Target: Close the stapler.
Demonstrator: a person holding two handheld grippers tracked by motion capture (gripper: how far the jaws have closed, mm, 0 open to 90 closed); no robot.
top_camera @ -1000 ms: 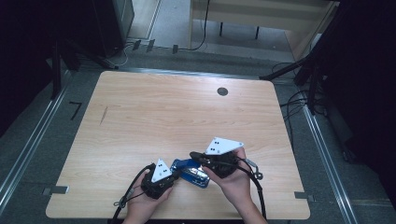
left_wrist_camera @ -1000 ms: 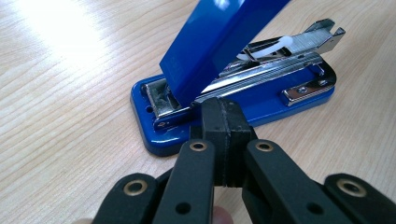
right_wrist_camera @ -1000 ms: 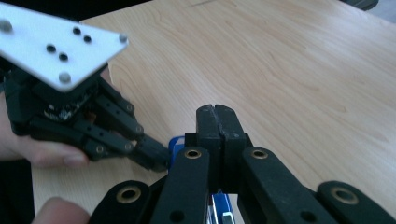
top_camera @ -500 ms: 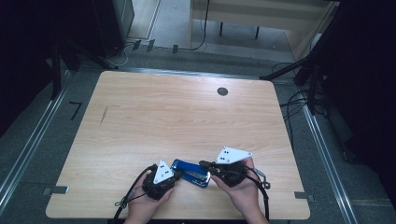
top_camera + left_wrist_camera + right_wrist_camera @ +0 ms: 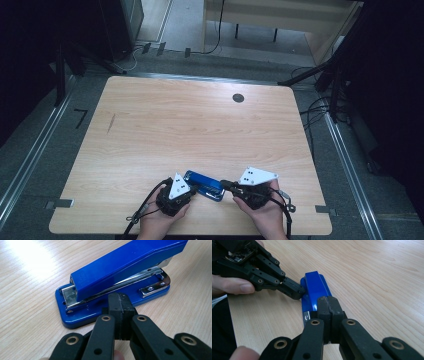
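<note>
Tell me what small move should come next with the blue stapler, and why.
Probably ease the right gripper forward onto the blue stapler's end. Both grippers are shut; the left gripper already sits against the stapler's side, so the two could pin or nudge it on the table.

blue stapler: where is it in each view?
High view: blue metal stapler at the near table edge, between both grippers.
Left gripper view: upper centre, just beyond the shut jaws.
Right gripper view: centre, beyond the shut jaws.
Shared landmark: left gripper at the stapler's side.
</note>
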